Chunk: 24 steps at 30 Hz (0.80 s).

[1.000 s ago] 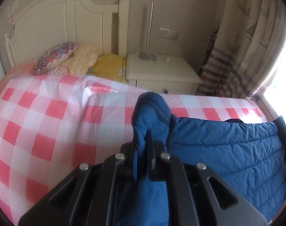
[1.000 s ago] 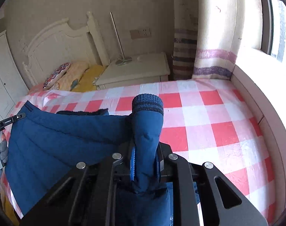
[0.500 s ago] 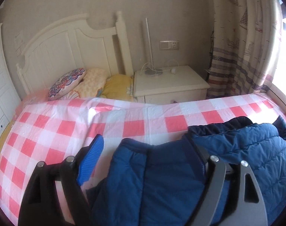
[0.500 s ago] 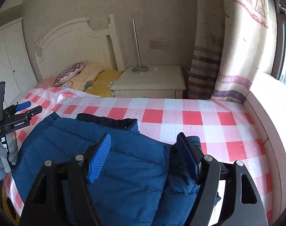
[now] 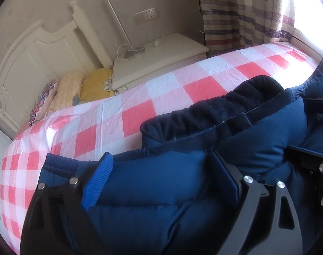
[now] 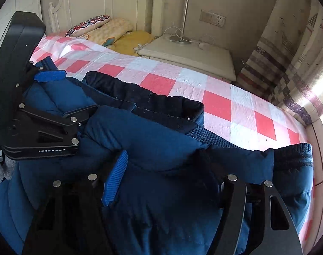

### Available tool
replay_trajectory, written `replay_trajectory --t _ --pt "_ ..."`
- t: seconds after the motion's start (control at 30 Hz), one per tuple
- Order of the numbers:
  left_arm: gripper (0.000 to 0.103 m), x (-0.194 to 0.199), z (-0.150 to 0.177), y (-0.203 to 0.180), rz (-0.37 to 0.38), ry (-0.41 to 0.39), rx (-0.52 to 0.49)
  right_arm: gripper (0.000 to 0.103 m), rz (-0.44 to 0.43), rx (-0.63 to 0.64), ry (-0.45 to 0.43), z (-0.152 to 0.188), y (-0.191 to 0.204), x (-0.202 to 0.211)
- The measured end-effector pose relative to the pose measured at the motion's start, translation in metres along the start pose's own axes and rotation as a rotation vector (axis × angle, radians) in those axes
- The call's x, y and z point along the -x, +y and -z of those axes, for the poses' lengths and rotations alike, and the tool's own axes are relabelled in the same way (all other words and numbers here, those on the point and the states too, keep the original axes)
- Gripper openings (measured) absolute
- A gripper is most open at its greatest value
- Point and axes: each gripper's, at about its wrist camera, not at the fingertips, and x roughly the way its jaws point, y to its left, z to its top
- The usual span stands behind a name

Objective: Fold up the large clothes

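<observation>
A blue padded jacket (image 5: 161, 201) lies on the bed, its dark collar (image 5: 214, 110) toward the nightstand. My left gripper (image 5: 161, 176) hovers open just over the padded fabric, nothing pinched between its fingers. A ribbed cuff (image 5: 61, 163) lies at its left. In the right wrist view, the jacket (image 6: 153, 140) fills the foreground and my right gripper (image 6: 161, 170) is open above it, with a ribbed cuff (image 6: 293, 155) to its right. The left gripper (image 6: 65, 93) shows there at the left, open. The right gripper (image 5: 299, 125) appears at the left view's right edge.
The bed has a pink-and-white checked sheet (image 6: 220, 104). Pillows (image 6: 110, 29) lean on the white headboard (image 5: 44, 59). A white nightstand (image 6: 193, 55) with a lamp stands beyond the bed. Striped curtains (image 5: 246, 17) hang at the right.
Both grippers, shut on the jacket's sleeve cuffs a second ago, have opened and let go. They have dropped low and close over the jacket, nearer each other.
</observation>
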Motion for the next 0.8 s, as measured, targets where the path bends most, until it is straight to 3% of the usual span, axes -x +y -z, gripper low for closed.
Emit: replay_trajectory --t 0.2,0.47,0.67,0.8 --pt "0.097 -0.009 0.005 0.026 0.114 0.023 0.171 0.068 -0.073 -0.016 -0.022 -0.003 -0.006 -0.003" --pt "0.098 -0.007 0.008 0.026 0.035 0.016 0.216 0.069 -0.195 -0.009 -0.024 -0.015 -0.016 -0.012" --pt "0.098 -0.009 0.007 0.035 0.082 0.021 0.254 0.068 -0.173 0.003 -0.03 -0.014 -0.013 -0.011" --pt "0.099 -0.007 0.006 0.031 0.055 0.015 0.237 0.07 -0.107 0.036 -0.018 -0.015 -0.005 -0.011"
